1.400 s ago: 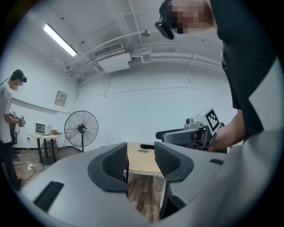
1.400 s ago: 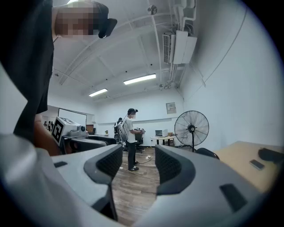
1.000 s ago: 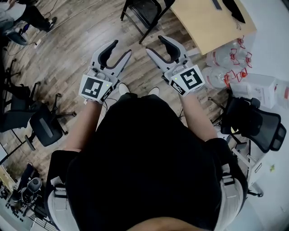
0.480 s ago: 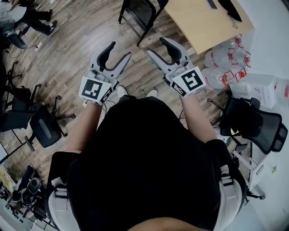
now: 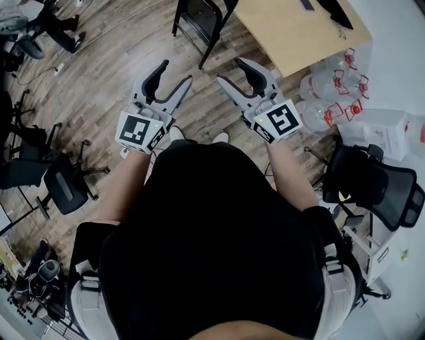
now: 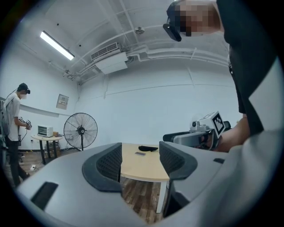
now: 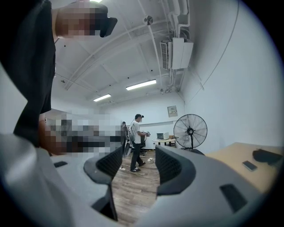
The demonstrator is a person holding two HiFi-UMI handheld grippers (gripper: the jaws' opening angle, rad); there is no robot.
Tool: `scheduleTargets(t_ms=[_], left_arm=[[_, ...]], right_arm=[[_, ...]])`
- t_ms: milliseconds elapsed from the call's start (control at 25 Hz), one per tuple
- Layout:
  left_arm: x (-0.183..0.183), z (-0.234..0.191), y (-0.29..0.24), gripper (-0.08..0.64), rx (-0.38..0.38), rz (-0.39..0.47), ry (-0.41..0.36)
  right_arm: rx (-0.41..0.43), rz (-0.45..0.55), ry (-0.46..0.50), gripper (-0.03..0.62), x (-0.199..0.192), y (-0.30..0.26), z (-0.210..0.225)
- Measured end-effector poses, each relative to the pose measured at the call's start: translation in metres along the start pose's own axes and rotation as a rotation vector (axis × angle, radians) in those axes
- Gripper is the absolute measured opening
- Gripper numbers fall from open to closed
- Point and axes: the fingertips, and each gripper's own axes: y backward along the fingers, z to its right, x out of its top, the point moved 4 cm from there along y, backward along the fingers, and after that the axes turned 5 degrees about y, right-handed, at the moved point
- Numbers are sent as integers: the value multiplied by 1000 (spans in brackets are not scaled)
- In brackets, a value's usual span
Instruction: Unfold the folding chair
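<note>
In the head view a black metal-framed chair [image 5: 198, 18] stands on the wood floor at the top, beside the corner of a light wooden table [image 5: 299, 36]. I cannot tell how far it is unfolded. My left gripper [image 5: 174, 74] is held level in front of the person's body. Its jaws are opening, with nothing between them [image 6: 140, 154]. To its right, my right gripper [image 5: 232, 70] is open wide and empty [image 7: 138, 162]. Both stop short of the chair. The left gripper view looks past its jaws at the table, with the right gripper [image 6: 195, 135] alongside.
Large water bottles [image 5: 332, 86] and a white box [image 5: 382, 129] lie right of the table. A black mesh office chair [image 5: 375, 182] stands at the right, and more office chairs [image 5: 63, 186] at the left. A standing fan [image 6: 80, 131] and a person [image 7: 135, 142] are further off.
The left jaws have spread wider. Chair, table and floor have slid slightly toward the picture's top while the person and both grippers shifted across the room. The right jaws are as before.
</note>
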Motion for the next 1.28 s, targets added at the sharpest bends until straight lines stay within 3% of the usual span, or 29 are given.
scheduleTargets(t_ms=[320, 560, 840, 1280], left_arm=[[-6, 13, -21, 256, -11, -18, 14], [-11, -11, -35, 262, -18, -15, 23], [-9, -71, -71, 262, -53, -2, 33], [2, -199, -121, 262, -80, -2, 53]], right_arm=[[-2, 1, -16, 218, -6, 12, 18], [-9, -15, -18, 218, -14, -13, 32], [-20, -46, -4, 218, -16, -69, 63], [-58, -91, -10, 218, -15, -188, 121]])
